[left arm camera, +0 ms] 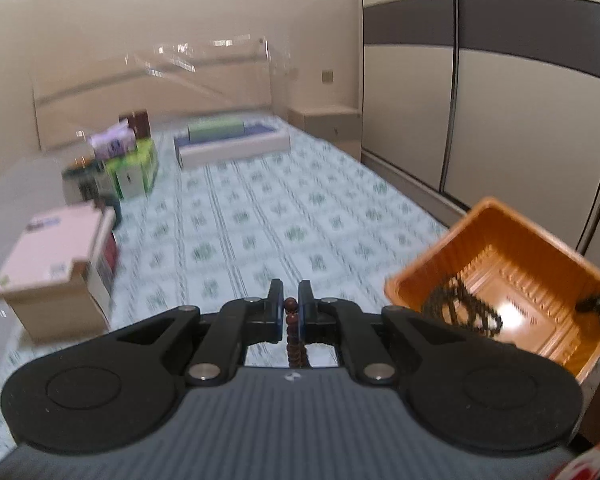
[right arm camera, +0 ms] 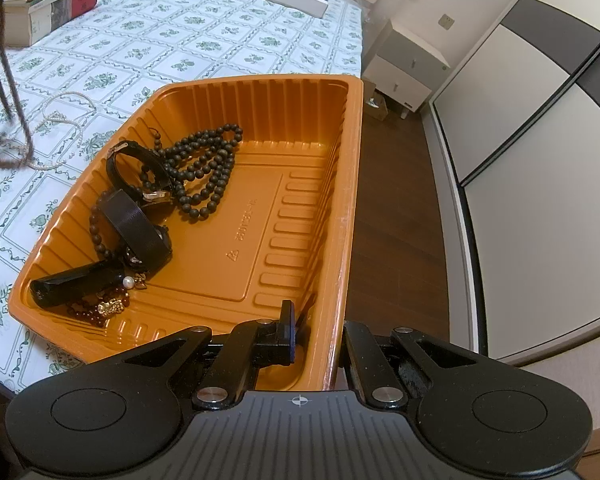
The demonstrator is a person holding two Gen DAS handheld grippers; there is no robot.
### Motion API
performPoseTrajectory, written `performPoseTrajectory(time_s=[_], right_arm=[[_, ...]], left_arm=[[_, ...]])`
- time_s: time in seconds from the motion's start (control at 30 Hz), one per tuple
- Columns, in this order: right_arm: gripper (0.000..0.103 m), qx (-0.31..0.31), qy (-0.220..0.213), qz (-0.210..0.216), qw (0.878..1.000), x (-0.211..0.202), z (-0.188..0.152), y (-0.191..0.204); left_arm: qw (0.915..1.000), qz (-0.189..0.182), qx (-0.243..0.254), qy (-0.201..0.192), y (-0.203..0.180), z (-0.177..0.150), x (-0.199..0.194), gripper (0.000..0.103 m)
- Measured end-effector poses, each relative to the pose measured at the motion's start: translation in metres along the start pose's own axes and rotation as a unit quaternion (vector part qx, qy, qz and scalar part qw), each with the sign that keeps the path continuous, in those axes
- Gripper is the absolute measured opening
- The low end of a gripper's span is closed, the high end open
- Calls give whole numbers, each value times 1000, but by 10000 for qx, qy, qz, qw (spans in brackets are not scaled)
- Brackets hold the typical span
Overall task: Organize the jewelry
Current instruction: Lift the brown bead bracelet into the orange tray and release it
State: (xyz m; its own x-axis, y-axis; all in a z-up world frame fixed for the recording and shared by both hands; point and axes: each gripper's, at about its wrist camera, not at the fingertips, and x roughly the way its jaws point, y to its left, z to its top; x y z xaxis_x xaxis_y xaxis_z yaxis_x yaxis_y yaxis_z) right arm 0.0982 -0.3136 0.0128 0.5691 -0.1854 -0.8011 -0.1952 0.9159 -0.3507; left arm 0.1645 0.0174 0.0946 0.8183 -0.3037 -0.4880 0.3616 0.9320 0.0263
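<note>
Bed: broad surface under a floral-check cotton sheet (right arm camera: pixel 228 40), boxes along its far side.
Tray: orange ribbed plastic tray (right arm camera: pixel 300 92), rectangular, at the bed's edge; right gripper (right arm camera: pixel 316 332) clamped on its near rim.
Tray contents: black bead necklace (right arm camera: pixel 204 168), dark bangles.
Left gripper (left arm camera: pixel 289 304): pinched on a reddish-brown bead strand (left arm camera: pixel 291 316) hanging straight down.
Key relation: tray lies right of the strand; left hand nearer.
Remaining: pearl strand (right arm camera: pixel 66 120) on the sheet.

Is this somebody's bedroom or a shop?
Probably a bedroom. There is a bed with a flowered sheet, a small bedside cabinet beside it, and a big sliding-door wardrobe along the wall.
</note>
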Motion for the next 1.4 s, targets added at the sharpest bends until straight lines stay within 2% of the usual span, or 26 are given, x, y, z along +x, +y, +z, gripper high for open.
performPoseTrajectory(time_s=[0.17, 0.4, 0.63, 0.9, 1.03, 1.2, 1.4], right_arm=[[5, 0, -1, -4, 10000, 0, 0, 0], [5, -3, -2, -3, 10000, 0, 0, 0], [5, -4, -1, 0, 10000, 0, 0, 0], [5, 8, -5, 10, 10000, -1, 0, 0], [5, 26, -11, 25, 10000, 0, 0, -1], [5, 44, -26, 40, 10000, -1, -2, -3], [5, 52, -38, 54, 10000, -2, -2, -4]], left_arm=[[9996, -35, 103, -276, 4, 27, -17, 6], [9980, -352, 297, -440, -10, 49, -24, 6], [9923, -949, 581, -547, -54, 66, -18, 6], [9808, -1693, 721, -645, -112, 89, -8, 6], [9748, -1995, 839, -544, -141, 90, 2, 6], [9668, -2358, 960, -215, -171, 78, 22, 6], [9627, -2509, 982, 267, -180, 56, 52, 6]])
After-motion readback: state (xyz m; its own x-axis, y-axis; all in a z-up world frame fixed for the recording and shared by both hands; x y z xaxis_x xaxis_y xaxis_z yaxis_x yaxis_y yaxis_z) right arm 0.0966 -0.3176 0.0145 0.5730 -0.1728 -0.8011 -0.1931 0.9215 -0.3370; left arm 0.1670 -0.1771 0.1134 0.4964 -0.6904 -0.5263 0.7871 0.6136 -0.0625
